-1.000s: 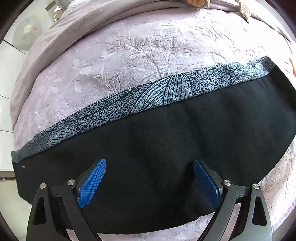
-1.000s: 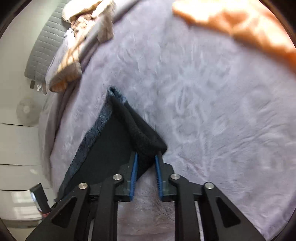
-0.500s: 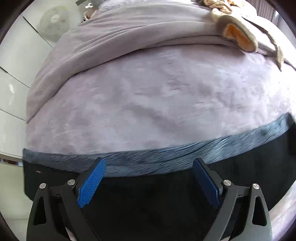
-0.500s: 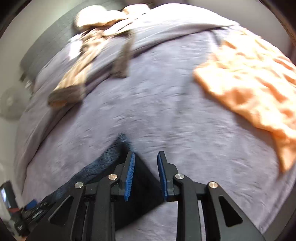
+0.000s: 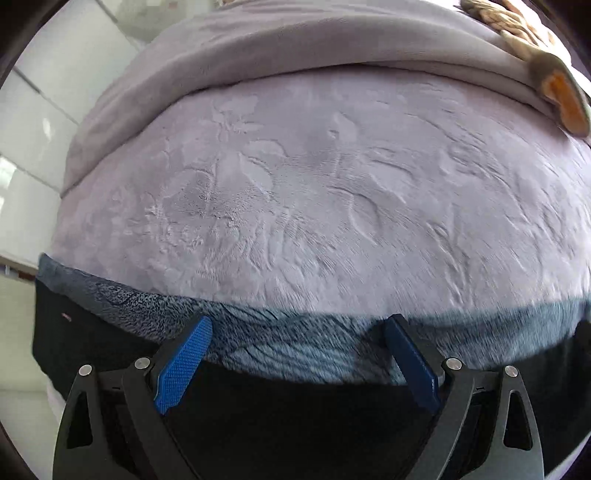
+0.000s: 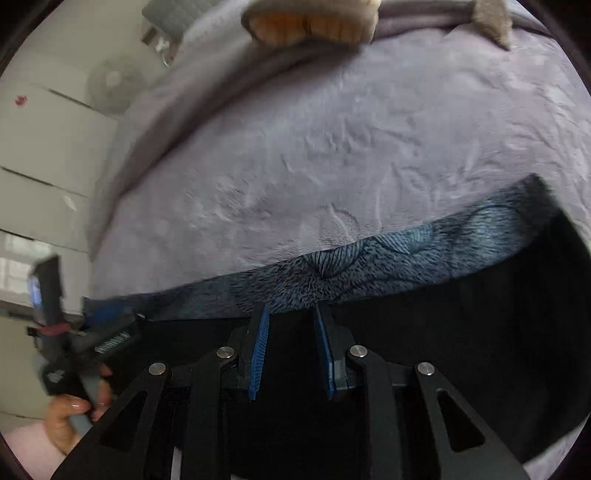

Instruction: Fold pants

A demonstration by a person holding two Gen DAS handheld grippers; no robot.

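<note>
Left claw point(image 5: 297, 334) spread wide over the pants point(image 5: 295, 424), gripping nothing

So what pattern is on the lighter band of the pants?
Speckled blue-grey band with dark line-drawn leaf shapes, against plain black pants; clearest in the right wrist view.

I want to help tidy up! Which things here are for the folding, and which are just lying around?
For the folding:
pants
left gripper
right gripper

Just lying around:
bed blanket
tan and orange cloth
fan
</note>
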